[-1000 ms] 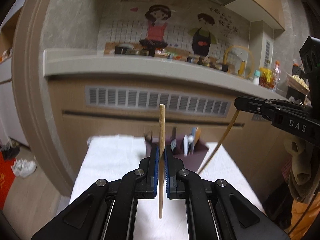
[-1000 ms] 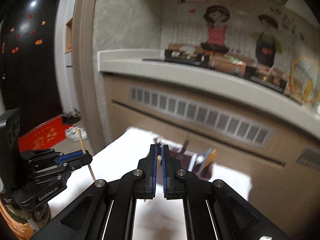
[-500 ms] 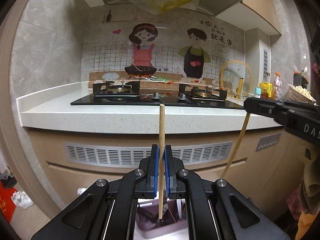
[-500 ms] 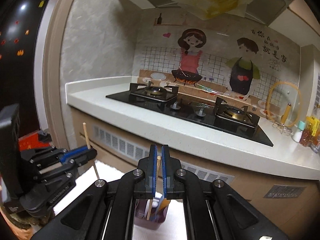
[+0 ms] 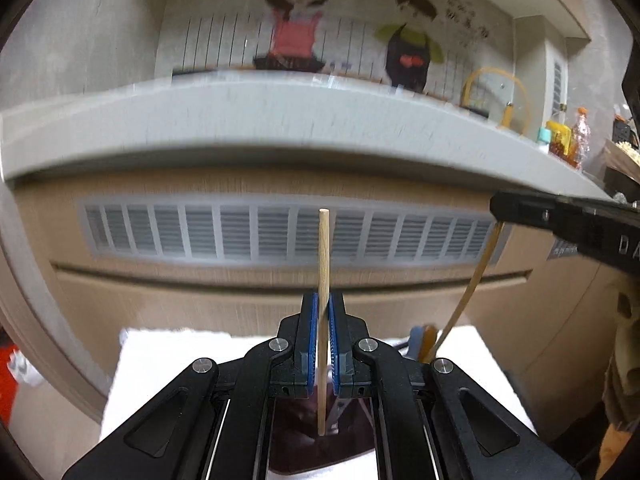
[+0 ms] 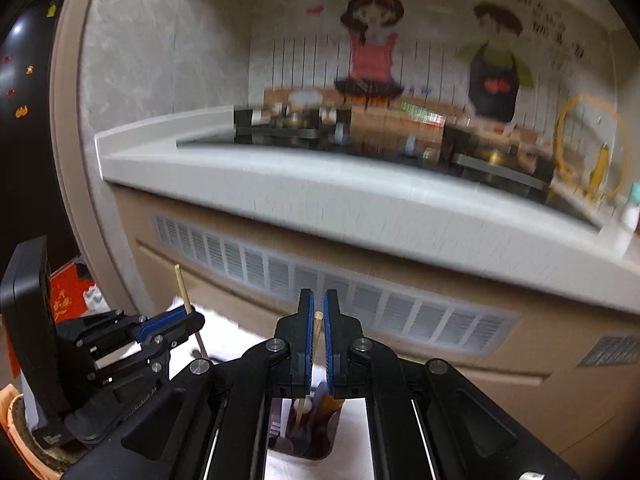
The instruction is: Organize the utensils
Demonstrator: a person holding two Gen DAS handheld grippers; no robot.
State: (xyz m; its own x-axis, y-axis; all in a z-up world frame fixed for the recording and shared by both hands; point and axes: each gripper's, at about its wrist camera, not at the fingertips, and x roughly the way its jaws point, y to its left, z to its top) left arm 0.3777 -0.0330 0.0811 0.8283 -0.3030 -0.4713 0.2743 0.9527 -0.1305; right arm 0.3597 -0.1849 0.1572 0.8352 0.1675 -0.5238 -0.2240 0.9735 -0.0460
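Both tongs are clenched, each on its own wooden stick. From the left wrist view, the left tongs (image 5: pixel 323 344) grip a chopstick (image 5: pixel 323 264) upright between their blue pads; its top rises above the fingertips and its lower end hangs just over the dark maroon utensil holder (image 5: pixel 320 452) below. The same left tongs (image 6: pixel 176 322) show at the lower left of the right wrist view, with that chopstick (image 6: pixel 181 286) poking up out of them at a slight tilt.

From the right wrist view, the right tongs (image 6: pixel 316 336) pinch a second chopstick (image 6: pixel 317 326) near its top end, so only a short tip shows above the pads. The rest runs down and its lower end sits inside the utensil holder (image 6: pixel 304 440), among a few blurred handles, white, blue and orange. In the left wrist view the right tongs (image 5: pixel 560 220) reach in from the right, and their chopstick (image 5: pixel 472 284) slants down toward the holder.

That holder stands on a bench covered with a white cloth (image 5: pixel 180 360).

Beyond it is a beige cabinet front with a long louvred vent (image 5: pixel 280 228), then a pale worktop (image 6: pixel 360 200) carrying a black gas hob (image 6: pixel 288 130). Farthest back, the tiled wall bears two cartoon figures (image 6: pixel 374 48), blurred in both views.
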